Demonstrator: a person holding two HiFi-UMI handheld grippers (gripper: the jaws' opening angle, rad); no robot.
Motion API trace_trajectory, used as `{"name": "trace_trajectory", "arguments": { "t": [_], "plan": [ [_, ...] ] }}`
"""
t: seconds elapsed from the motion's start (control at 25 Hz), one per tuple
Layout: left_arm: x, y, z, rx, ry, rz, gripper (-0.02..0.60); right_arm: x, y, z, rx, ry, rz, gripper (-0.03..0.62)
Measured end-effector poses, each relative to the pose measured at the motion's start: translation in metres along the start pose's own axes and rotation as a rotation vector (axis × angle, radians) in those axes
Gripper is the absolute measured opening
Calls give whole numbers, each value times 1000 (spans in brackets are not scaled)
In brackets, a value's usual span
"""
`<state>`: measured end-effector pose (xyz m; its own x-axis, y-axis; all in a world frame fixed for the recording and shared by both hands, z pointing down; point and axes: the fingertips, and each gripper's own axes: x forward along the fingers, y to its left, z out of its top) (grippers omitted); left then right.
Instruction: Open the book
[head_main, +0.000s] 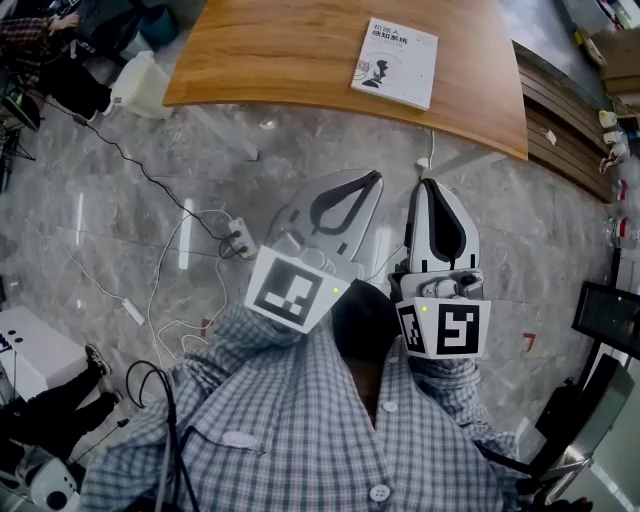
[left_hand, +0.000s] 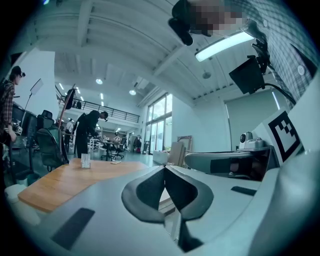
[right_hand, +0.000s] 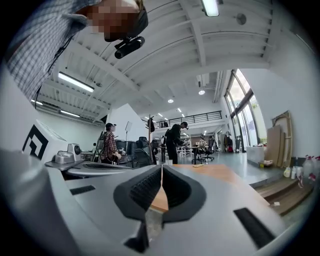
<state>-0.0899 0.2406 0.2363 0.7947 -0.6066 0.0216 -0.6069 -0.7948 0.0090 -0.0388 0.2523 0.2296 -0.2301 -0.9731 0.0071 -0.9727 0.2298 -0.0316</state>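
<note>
wooden table (head_main: 290, 50) with book (head_main: 395, 63), grey floor (head_main: 110, 230)

light: bright, ceiling strip lamps (left_hand: 222, 45) | edges: fisheye-warped | focus: seemingly sharp

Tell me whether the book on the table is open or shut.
Shut: the book lies flat on the wooden table, cover up, no pages spread.

The surface (head_main: 290, 50) is smooth warm wood; the book (head_main: 396, 63) has a matt paper cover; the floor (head_main: 130, 230) is glossy grey stone; the shirt (head_main: 300, 430) is checked cloth.
</note>
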Motion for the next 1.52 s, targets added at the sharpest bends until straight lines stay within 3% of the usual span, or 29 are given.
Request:
{"name": "trace_trajectory", "arguments": {
  "t": [0.28, 1.08, 1.52],
  "plan": [
    [-12, 20, -1, -15, -10, 15, 2, 5, 21, 0, -97, 24, 11, 23],
    [-47, 55, -1, -35, -44, 4, 2, 9, 47, -3, -89, 51, -80, 25],
    [-27, 65, -11, -13, -22, 25, 2, 37, 37, -12, -141, 58, -14, 23]
  ]
}}
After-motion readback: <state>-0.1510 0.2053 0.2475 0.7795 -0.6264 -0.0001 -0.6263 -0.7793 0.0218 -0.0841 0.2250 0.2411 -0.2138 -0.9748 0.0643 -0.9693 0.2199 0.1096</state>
